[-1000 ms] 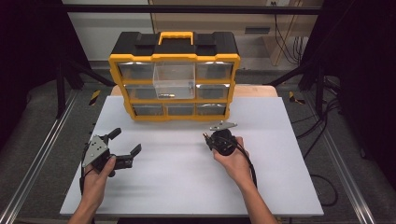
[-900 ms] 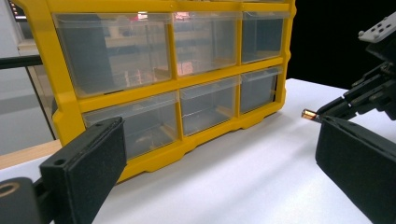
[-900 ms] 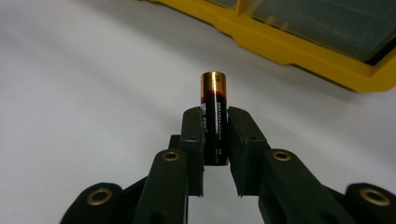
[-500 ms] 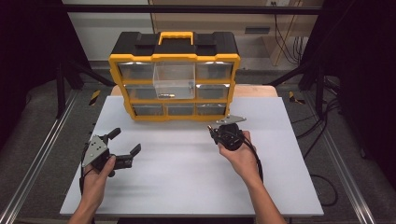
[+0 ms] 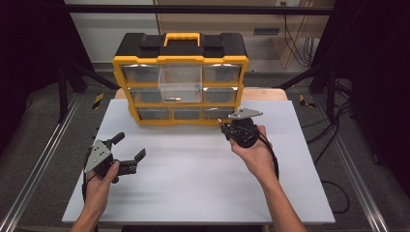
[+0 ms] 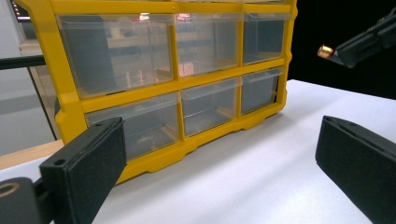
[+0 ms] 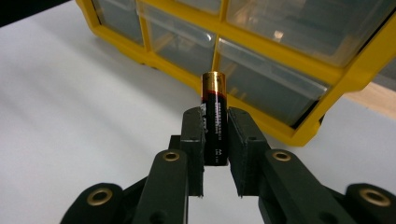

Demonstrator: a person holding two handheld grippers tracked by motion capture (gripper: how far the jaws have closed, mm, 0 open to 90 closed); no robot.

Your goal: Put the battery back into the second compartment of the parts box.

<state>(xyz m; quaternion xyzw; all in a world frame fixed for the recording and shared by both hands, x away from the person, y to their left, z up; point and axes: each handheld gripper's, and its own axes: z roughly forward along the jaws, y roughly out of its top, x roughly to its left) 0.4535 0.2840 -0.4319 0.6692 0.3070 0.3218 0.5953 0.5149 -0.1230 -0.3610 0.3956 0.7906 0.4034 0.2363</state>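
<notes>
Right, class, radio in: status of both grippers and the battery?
Left gripper open, idle. Right gripper shut on battery. Organizer ahead, middle drawer pulled out. Path unobstructed.

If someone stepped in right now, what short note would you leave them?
Right gripper: shut on a battery, held in the air near the organizer's bottom right drawers.
Left gripper: open, holding nothing, low over the white table at its left.
Top middle drawer is pulled out; something small lies in it.
Done: battery picked up.
Left: probably drop it in that drawer and push it shut.
</notes>
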